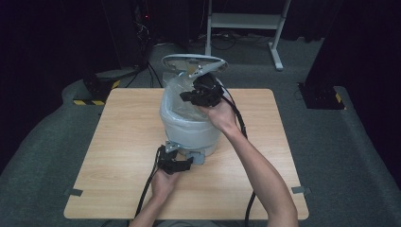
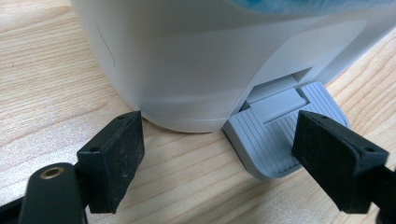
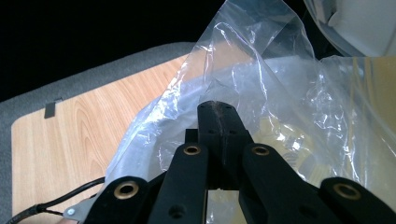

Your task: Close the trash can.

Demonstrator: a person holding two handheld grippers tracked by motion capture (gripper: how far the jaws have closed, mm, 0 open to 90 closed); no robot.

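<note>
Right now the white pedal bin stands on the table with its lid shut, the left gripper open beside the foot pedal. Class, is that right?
Not quite: the lid is raised, as the high view shows. The rest holds: the white pedal bin stands on the table, and the left gripper is open beside the foot pedal.

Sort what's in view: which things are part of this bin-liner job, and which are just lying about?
In the job: white pedal bin, its grey pedal, raised lid, clear plastic liner, left gripper, right gripper.

Lying about: tape pieces, white stand.
</note>
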